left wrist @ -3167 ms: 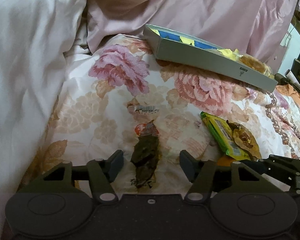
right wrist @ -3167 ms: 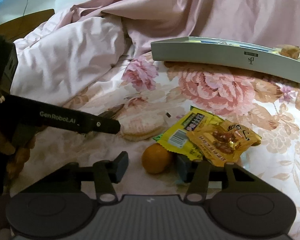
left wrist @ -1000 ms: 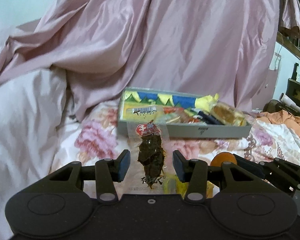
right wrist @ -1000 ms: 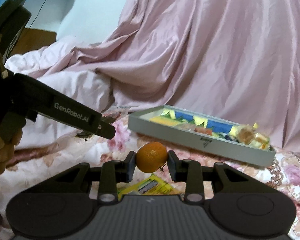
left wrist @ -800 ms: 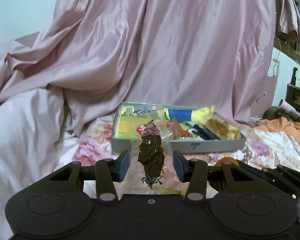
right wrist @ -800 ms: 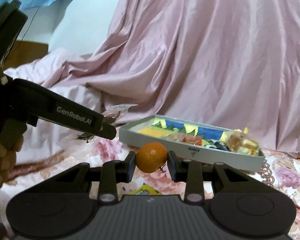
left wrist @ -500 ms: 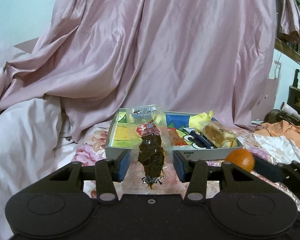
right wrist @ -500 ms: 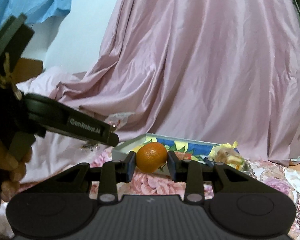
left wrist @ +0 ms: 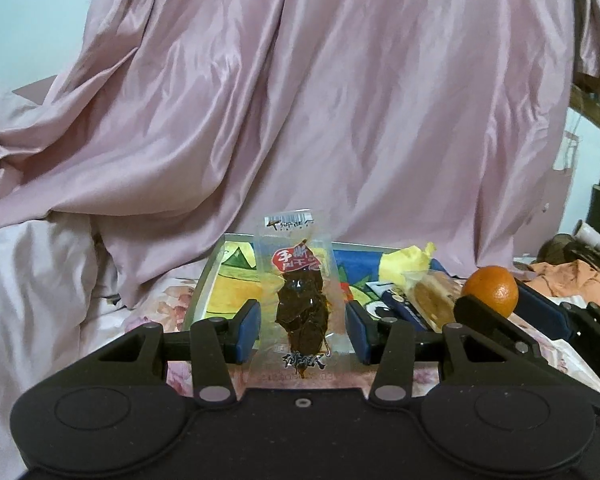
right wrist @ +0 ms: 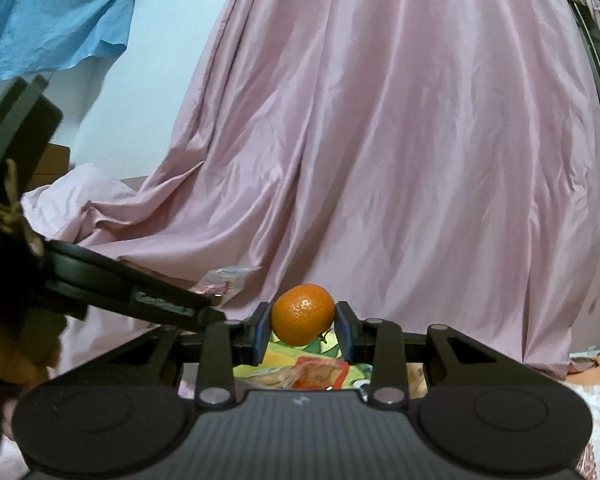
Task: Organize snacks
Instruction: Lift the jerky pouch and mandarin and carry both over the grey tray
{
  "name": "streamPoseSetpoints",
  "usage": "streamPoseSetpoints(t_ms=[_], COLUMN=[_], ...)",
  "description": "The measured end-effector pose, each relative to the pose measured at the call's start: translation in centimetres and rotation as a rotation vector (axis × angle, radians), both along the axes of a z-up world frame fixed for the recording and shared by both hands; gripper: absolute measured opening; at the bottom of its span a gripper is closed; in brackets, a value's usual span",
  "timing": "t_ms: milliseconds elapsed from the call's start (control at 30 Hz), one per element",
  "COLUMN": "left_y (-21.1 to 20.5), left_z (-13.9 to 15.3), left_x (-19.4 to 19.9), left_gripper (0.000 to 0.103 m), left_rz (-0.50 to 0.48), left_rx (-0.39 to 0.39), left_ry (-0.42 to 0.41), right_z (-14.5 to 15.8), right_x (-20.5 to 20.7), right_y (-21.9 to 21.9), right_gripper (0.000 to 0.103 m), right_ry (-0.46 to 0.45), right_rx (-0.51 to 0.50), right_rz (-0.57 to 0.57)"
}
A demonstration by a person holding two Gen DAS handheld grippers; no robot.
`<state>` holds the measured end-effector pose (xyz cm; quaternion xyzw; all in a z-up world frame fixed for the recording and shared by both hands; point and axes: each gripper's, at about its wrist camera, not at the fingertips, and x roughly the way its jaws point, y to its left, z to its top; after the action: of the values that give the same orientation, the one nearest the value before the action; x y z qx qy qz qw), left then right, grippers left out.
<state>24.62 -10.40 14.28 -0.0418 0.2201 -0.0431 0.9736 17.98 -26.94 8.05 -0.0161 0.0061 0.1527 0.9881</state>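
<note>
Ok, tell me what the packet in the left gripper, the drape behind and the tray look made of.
Packet: clear glossy plastic film, likely; the dark snack shows through and highlights glint on it.
Drape: pink fabric with a satin-like sheen, falling in soft shiny folds; the fibre is unclear.
Tray: looks like a shallow printed box with thin grey walls, perhaps card or tin; hard to tell.
</note>
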Motion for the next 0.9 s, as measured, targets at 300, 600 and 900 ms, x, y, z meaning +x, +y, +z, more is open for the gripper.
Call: streamPoseSetpoints(t_ms=[300, 600, 900], left_y=[0.1, -1.0, -2.0], left_z=[-2.2, -4.9, -6.8], left_x=[6.9, 12.0, 13.9], left_gripper=[0.049, 0.049, 0.049], left_rz=[0.070, 0.093, 0.071], left_rx=[-0.068, -0.016, 0.011], left_ry=[0.077, 0.096, 0.120], right_z=[-2.5, -5.5, -7.4], right_x=[4.9, 9.2, 11.6], right_y=[-1.6, -2.4, -3.0], right_gripper=[0.038, 0.038, 0.038], right_ry=[0.006, 0.094, 0.186], right_rx=[0.023, 0.097, 0.133], right_rz=[-0.024, -0.032, -0.037])
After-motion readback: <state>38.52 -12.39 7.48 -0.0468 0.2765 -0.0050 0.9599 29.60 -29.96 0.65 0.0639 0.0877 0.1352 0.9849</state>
